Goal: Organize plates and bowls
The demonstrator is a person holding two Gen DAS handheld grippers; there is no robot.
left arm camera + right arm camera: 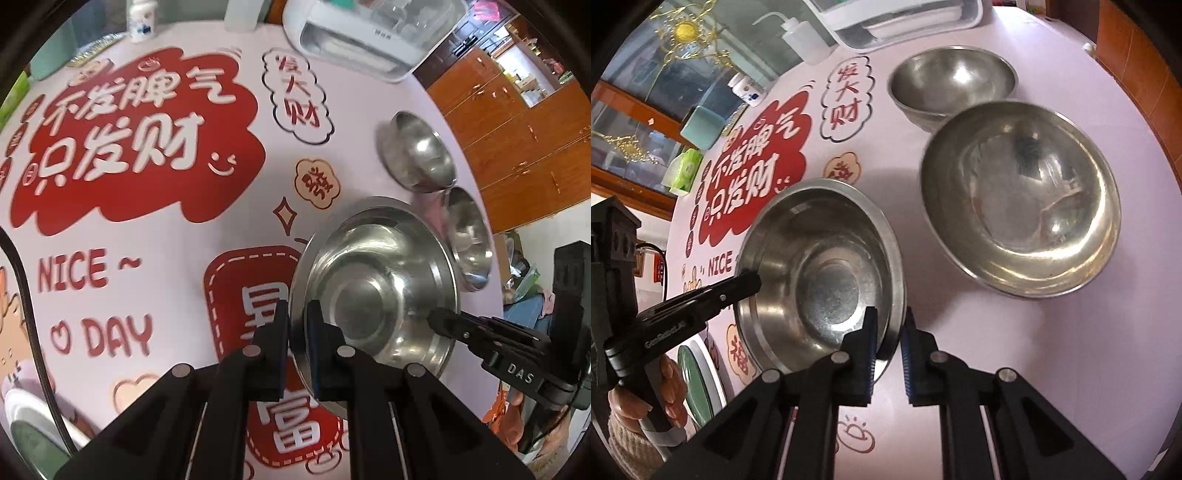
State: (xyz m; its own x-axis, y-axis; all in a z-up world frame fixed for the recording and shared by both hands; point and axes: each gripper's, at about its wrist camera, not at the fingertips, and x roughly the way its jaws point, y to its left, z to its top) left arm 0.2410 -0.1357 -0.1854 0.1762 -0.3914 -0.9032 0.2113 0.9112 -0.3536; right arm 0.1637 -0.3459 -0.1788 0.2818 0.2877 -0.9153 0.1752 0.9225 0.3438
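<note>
My left gripper (pixel 297 325) and right gripper (pixel 889 332) each pinch opposite rims of the near steel bowl (pixel 827 266) on the table (pixel 997 369). It looks light, stiff and slippery, so the thin rim is the hold. Beyond sit a bigger bowl (pixel 1023 199) and a far bowl (pixel 953 81).

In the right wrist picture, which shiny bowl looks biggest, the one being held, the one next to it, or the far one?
1. Bowl next to it
2. Held bowl, looks close in size, and nearness to the camera makes that unsure
3. Far bowl, though it is farther away
</note>
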